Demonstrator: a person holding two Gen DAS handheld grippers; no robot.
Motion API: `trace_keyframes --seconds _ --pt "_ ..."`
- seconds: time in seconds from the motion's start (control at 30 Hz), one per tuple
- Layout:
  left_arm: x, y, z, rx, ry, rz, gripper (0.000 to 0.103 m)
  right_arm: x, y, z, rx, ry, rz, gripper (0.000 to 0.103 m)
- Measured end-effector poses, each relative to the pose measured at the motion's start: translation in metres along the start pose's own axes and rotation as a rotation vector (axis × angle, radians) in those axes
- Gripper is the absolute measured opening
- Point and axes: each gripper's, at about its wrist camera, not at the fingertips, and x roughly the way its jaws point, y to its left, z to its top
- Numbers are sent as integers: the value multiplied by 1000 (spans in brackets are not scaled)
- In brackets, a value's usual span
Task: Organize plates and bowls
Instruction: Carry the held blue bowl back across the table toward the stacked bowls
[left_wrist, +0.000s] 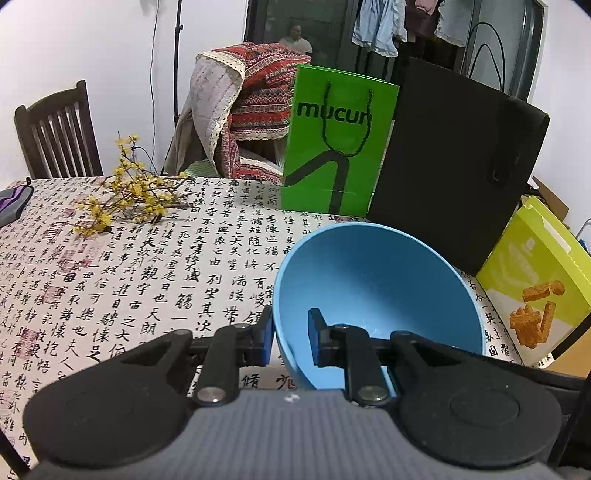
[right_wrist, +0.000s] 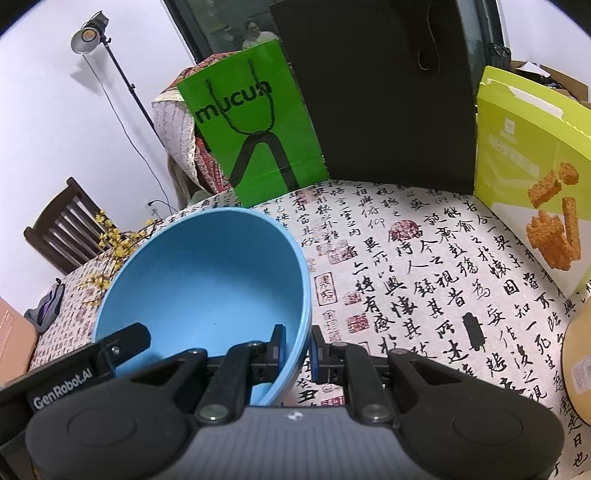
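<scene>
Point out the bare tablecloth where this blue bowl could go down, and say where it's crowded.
The blue bowl, gripped on opposite rims by the left gripper and right gripper, has open tablecloth before the black bag, and between bowl and yellow flowers. Crowded: the back edge, with the green bag and snack box.

Left gripper (left_wrist: 291, 338) pinches one side of the bowl (left_wrist: 376, 288). Right gripper (right_wrist: 297, 349) clamps the opposite side, both angled downward.
</scene>
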Motion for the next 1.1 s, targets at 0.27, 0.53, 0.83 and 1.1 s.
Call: trace_keyframes --seconds 0.27,0.53,0.83,1.1 --pt "-11 13 -1 -13 -12 13 19 -2 15 -3 -19 2 10 12" --pt "-20 30 -1 -31 -19 30 19 -1 33 -7 -45 7 25 12" --pt "-32 51 -1 -58 -32 57 19 -1 55 -12 -73 17 50 12" --pt "-43 71 -3 -82 -41 81 19 1 75 -18 -102 27 73 12"
